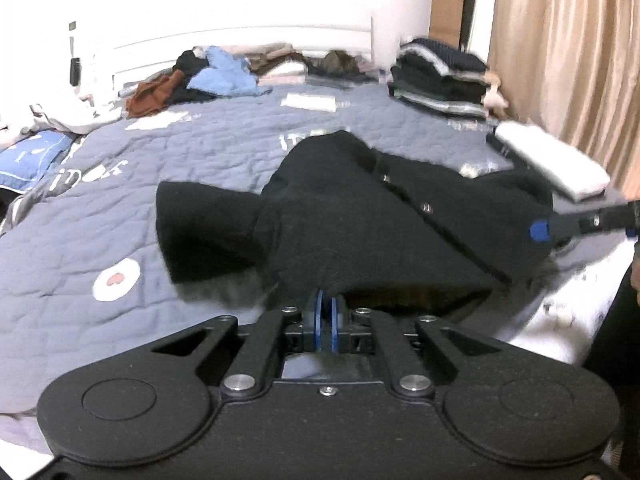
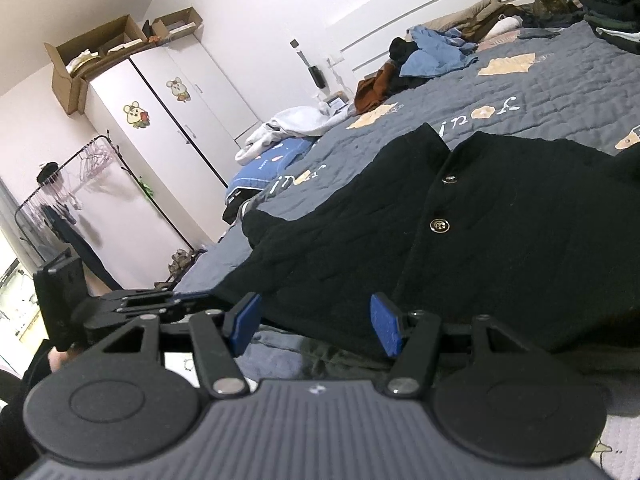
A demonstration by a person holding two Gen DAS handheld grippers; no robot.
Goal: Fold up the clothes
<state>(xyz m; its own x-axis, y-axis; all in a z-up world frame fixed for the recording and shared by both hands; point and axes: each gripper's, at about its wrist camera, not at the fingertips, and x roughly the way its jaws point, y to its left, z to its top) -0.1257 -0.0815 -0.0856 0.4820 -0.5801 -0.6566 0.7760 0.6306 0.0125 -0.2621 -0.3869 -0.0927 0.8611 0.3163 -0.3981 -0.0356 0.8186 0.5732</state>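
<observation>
A black buttoned cardigan [image 1: 360, 216] lies spread on the grey-blue quilted bed [image 1: 120, 208], one sleeve out to the left. My left gripper [image 1: 327, 308] is shut on the cardigan's near hem and lifts it a little. The cardigan also shows in the right wrist view [image 2: 500, 232], button placket up. My right gripper [image 2: 316, 322] is open, its blue pads [image 2: 244, 320] at the cardigan's near edge, holding nothing. The right gripper also appears at the right edge of the left wrist view [image 1: 538, 231]. The left gripper shows at the left of the right wrist view [image 2: 192, 300].
A stack of folded clothes [image 1: 440, 80] stands at the bed's far right. A heap of unfolded clothes [image 1: 208, 76] lies along the headboard. A white flat object [image 1: 552, 160] lies at the right edge. Curtains [image 1: 568, 48] hang on the right. A wardrobe [image 2: 168, 120] and clothes rack [image 2: 80, 192] stand left of the bed.
</observation>
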